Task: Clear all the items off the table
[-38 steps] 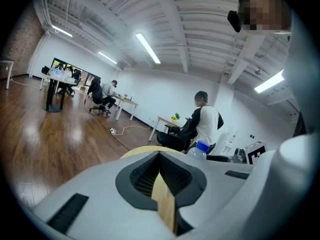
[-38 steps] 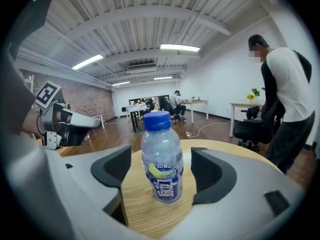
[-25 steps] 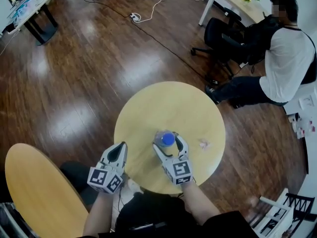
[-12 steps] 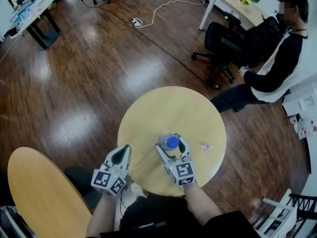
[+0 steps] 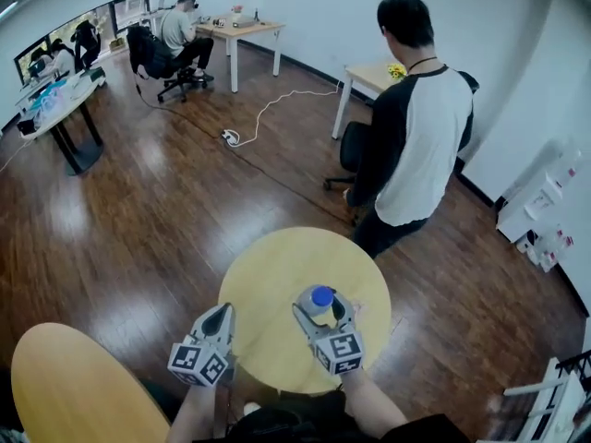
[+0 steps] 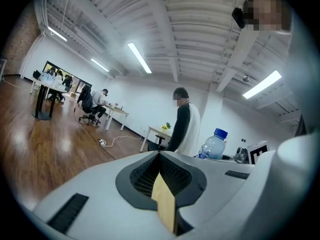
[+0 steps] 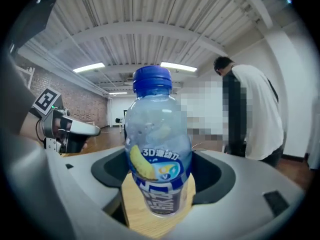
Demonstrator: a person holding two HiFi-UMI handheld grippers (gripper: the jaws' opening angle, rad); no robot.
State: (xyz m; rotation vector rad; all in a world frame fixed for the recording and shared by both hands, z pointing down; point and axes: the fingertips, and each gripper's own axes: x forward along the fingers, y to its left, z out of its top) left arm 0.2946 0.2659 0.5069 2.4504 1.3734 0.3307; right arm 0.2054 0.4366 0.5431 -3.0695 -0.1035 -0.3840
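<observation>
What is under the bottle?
The wooden table shows below the bottle, between the right tool's jaws. The spot right under its base is covered by the bottle itself, so I cannot see it.

Pale grey left gripper [image 5: 223,309] and right gripper [image 5: 321,303] bear dark-lined jaws and black-and-white marker cubes [image 5: 199,363].
</observation>
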